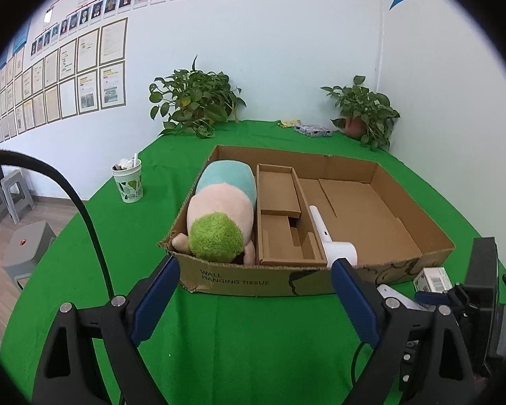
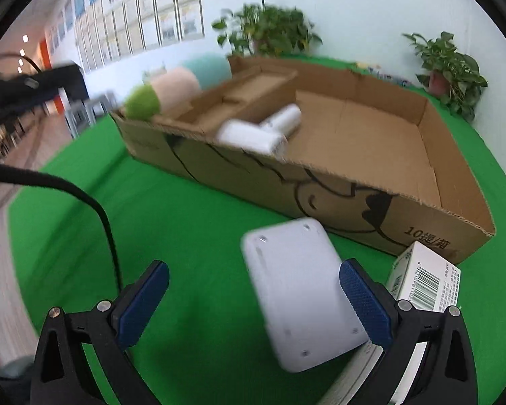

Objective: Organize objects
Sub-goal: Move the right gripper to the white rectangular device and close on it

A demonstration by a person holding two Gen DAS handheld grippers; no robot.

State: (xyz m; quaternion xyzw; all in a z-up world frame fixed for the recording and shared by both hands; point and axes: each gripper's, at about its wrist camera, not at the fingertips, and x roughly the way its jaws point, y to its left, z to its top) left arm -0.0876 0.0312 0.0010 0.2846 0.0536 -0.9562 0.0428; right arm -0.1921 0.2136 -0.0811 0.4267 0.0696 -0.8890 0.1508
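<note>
Green cloth point(image 1: 219, 330) covers the table, which stands against a pale wall hung with framed papers and portrait photos, with two potted plants point(image 1: 194, 99) at the far edge and a paper cup point(image 1: 129, 182) off to the left. On the cloth sits a shallow cardboard box point(image 1: 253, 281), open at the top. Its left compartment holds a plush toy point(image 1: 219, 216) with a green tuft, a pink middle and a pale blue end, beside a cardboard insert point(image 1: 281, 216). A white handheld device point(image 2: 263, 130) lies in the box just right of the insert, its head at the near wall. The left gripper point(image 1: 254, 270) hovers before the near wall of the box with its blue-padded fingers spread wide and nothing between them. The right gripper point(image 2: 253, 287) hangs low over the cloth in front of the box, its fingers also spread apart; a flat white rounded case point(image 2: 300, 293) lies between them, touching or nearly touching the right pad, though motion blur leaves that unclear. Just right of that gripper, a small white carton point(image 2: 425, 280) with a barcode stands near the box's corner
</note>
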